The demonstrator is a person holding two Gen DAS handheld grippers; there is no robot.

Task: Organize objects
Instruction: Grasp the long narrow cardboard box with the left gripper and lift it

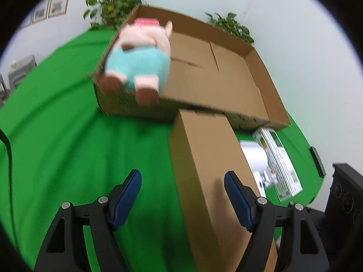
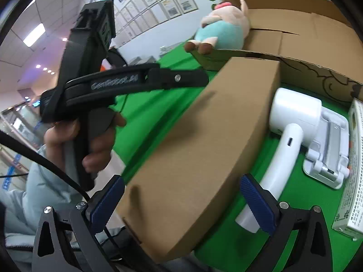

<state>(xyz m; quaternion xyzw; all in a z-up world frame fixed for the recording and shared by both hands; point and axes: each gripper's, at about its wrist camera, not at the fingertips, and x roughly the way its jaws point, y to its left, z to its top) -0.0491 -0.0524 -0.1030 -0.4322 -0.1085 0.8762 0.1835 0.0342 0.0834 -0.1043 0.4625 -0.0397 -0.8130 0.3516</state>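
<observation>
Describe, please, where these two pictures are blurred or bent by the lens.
Left wrist view: the pink plush pig in a teal outfit on the open cardboard box's rim is smeared by motion, while the left gripper looks sharper. Right wrist view: the long closed brown carton has soft edges that bow outward, and black corners frame both pictures.

Left claw (image 1: 182, 198): black plastic frame, two blue ribbed pads (image 1: 127, 198), silver round screws at the linkage pivots. Right claw (image 2: 181, 204): same build, blue pads, silver screws. Left unit's black pistol-grip body bears grey lettering, partly legible. Black cable (image 2: 45, 163) runs alongside. Person wears pale blue sleeve (image 2: 34, 192).
</observation>
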